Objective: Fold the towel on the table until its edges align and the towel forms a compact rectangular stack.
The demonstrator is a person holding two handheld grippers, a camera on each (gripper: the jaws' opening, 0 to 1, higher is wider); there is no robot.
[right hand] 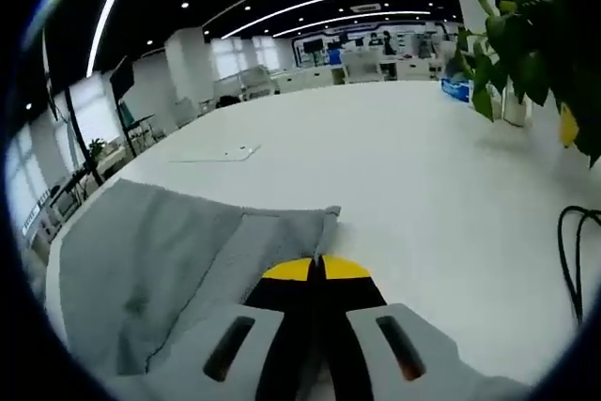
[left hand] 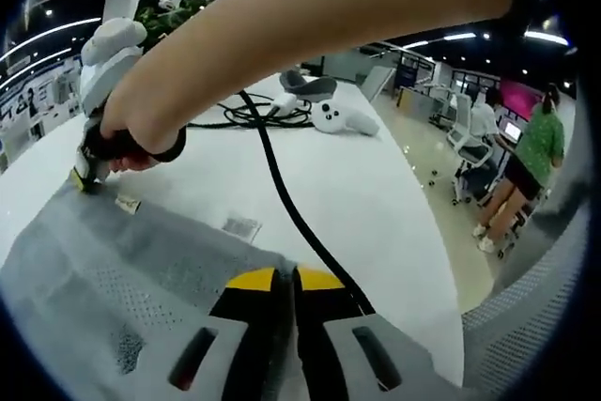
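The grey towel [left hand: 103,269] lies flat on the white table [left hand: 376,204], with a small tag [left hand: 127,203] near its far edge. My left gripper [left hand: 286,274], yellow-tipped, is shut on the towel's near corner. A person's hand holds my right gripper [left hand: 86,174] at the towel's far corner, and the forearm crosses the top of the left gripper view. In the right gripper view the towel [right hand: 141,269] spreads to the left, partly doubled over, and my right gripper [right hand: 316,265] is shut on its corner.
A black cable [left hand: 291,213] runs across the table just right of the towel. A white controller [left hand: 344,119] and a headset [left hand: 306,84] lie at the far end. A potted plant [right hand: 535,35], a cable loop [right hand: 573,251] and a flat white sheet [right hand: 218,152] are on the table.
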